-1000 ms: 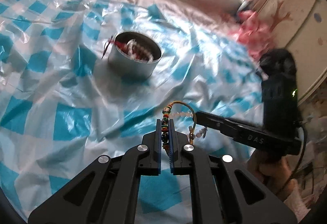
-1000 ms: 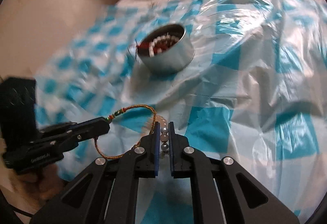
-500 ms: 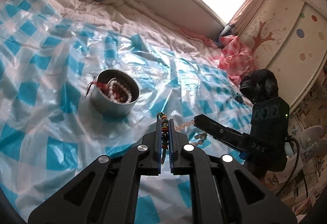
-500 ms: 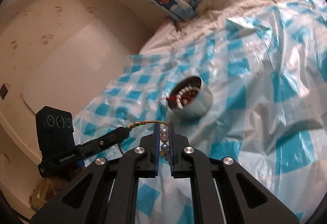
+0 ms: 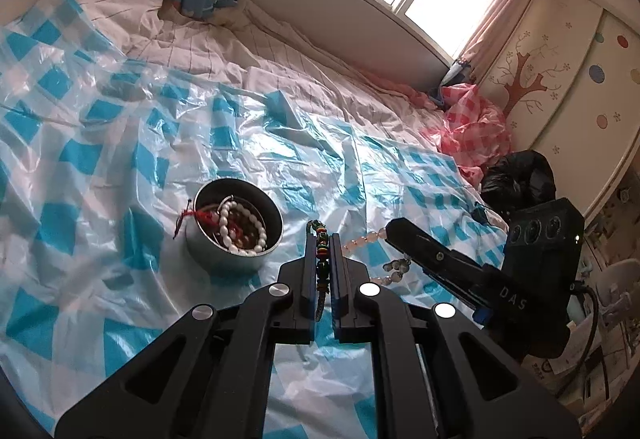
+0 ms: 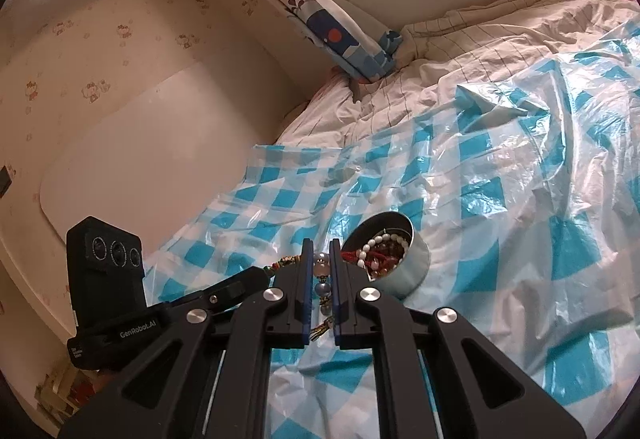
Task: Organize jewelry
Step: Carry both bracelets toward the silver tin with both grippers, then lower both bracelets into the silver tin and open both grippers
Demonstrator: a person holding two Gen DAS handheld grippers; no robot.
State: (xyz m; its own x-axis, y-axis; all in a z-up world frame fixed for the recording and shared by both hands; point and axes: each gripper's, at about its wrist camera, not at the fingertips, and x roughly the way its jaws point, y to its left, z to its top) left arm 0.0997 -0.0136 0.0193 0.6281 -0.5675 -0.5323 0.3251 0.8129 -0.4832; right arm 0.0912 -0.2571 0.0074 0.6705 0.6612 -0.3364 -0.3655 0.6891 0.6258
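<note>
A round metal tin stands on the blue-checked plastic sheet; it holds a white pearl bracelet and red-corded pieces. It also shows in the right wrist view. My left gripper is shut on a colourful beaded cord bracelet, held above the sheet just right of the tin. My right gripper is shut on a pale pink and grey bead bracelet, just left of the tin. Both grippers are close together, and each shows in the other's view.
The plastic sheet covers a bed with a striped quilt. A blue whale-print pillow leans at the head. A pink checked bag and a black bag lie at the right edge, next to the wardrobe.
Both grippers have lifted up and back from the sheet with their bracelets, so the tin looks smaller and farther away. Both stay shut.
</note>
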